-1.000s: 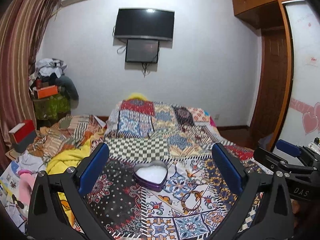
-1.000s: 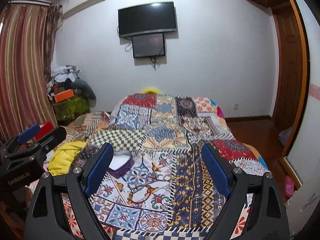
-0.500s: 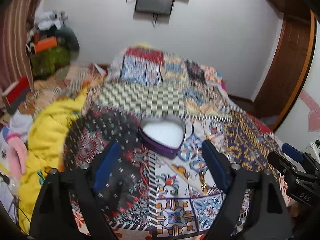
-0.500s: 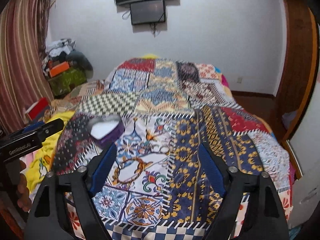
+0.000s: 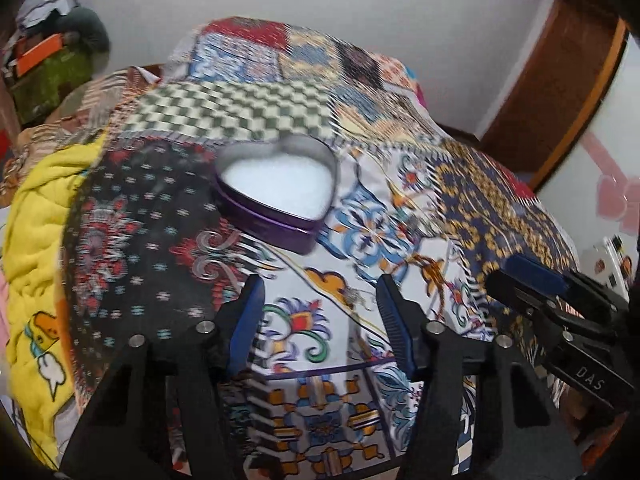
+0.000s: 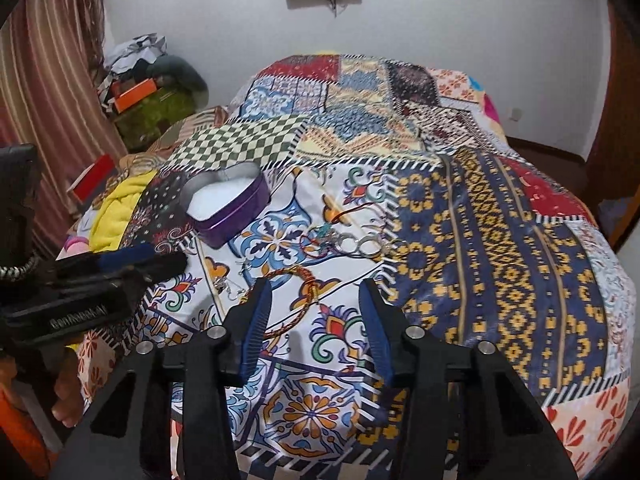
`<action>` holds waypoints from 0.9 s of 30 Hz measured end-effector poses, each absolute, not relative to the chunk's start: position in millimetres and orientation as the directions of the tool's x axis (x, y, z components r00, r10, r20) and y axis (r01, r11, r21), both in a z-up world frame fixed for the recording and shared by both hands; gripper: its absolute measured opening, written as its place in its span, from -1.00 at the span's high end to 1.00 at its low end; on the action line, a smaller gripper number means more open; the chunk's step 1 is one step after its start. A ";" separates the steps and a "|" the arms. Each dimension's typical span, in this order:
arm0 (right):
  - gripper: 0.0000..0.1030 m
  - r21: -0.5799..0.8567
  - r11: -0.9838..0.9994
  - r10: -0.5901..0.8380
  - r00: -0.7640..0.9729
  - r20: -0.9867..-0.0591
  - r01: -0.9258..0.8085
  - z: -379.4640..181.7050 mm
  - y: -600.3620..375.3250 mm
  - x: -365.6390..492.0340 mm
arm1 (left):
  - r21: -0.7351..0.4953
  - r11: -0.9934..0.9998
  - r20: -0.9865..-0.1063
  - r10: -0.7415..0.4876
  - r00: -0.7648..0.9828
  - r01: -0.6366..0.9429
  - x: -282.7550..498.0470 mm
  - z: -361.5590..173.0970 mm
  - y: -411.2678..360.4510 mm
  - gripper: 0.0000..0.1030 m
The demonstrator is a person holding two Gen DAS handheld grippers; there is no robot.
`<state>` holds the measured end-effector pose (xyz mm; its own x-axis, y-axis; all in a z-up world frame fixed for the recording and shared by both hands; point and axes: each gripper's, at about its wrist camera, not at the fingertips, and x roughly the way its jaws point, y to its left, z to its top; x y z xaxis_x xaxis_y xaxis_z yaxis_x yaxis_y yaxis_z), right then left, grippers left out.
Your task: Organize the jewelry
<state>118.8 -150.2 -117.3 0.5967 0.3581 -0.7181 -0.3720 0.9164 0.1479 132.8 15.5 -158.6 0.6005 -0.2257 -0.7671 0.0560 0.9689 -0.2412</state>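
While both grippers' fingers close on nothing, heart tin (image 5: 276, 196) holds white padding (image 5: 276, 180)

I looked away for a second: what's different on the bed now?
Both grippers tipped down toward the bedspread and came nearer. The left gripper and right gripper are closing, with nothing between them. The heart-shaped tin and the jewelry stayed put.

We see our left gripper (image 5: 320, 300), jaws closing on nothing, above the patchwork bedspread (image 5: 500, 200), with the purple heart-shaped tin (image 5: 276, 196) just beyond.
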 end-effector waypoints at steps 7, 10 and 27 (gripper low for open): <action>0.29 0.166 0.901 0.384 0.561 -0.733 -0.400 -124.3 -141.4 125.6 | -0.226 0.966 -0.793 -0.258 0.552 0.126 143.1 -171.9 -1.3 0.34; 0.29 0.173 0.898 0.389 0.546 -0.742 -0.405 -128.6 -139.5 129.1 | -0.229 0.964 -0.803 -0.265 0.534 0.134 147.6 -177.8 -3.2 0.48; 0.50 0.223 0.868 0.432 0.454 -0.779 -0.444 -142.8 -120.8 143.0 | -0.272 0.953 -0.766 -0.299 0.569 0.135 146.3 -181.6 11.1 0.84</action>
<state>143.0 -120.8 -142.8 0.4541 0.4325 -0.7790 -0.4442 0.8678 0.2229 146.3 11.1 -181.6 0.5685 -0.2992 -0.7663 0.1347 0.9528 -0.2721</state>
